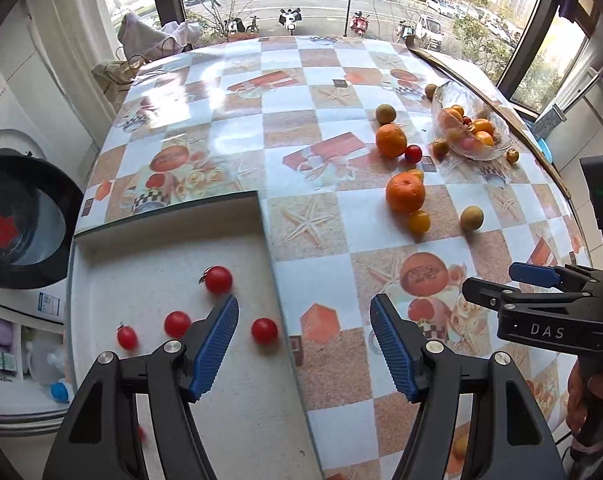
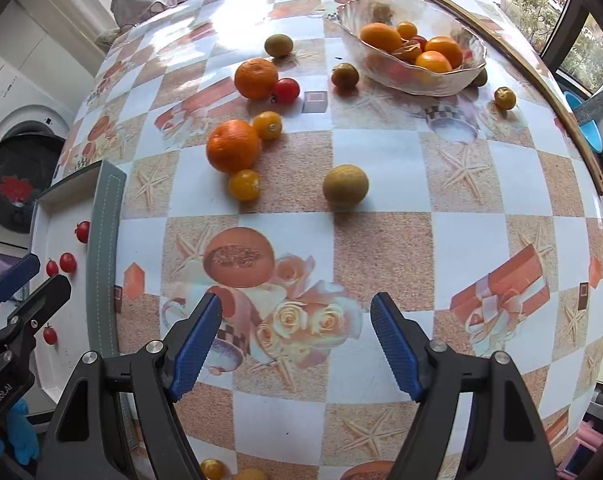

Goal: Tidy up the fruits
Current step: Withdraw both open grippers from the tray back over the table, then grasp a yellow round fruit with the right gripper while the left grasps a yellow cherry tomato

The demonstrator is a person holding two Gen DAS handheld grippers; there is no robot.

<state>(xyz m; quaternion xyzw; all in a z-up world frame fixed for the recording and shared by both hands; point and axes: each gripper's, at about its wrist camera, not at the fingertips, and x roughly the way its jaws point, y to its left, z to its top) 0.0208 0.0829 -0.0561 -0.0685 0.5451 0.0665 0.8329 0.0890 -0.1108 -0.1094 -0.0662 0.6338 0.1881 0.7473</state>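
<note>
My left gripper (image 1: 304,310) is open and empty over the right edge of a white tray (image 1: 141,256) that holds several red cherry tomatoes (image 1: 218,279). My right gripper (image 2: 296,310) is open and empty above the checked tablecloth. Ahead of it lie two oranges (image 2: 232,145), yellow cherry tomatoes (image 2: 244,185), a red tomato (image 2: 286,90) and a tan round fruit (image 2: 345,183). A glass bowl (image 2: 441,76) at the far right holds oranges and small fruits. The right gripper also shows in the left wrist view (image 1: 497,284).
The round table (image 1: 221,92) has a wooden rim strip (image 2: 541,92) at its far right edge. A washing machine (image 1: 17,216) stands to the left, below the table. Two more yellow tomatoes (image 2: 212,469) lie near the table's front edge.
</note>
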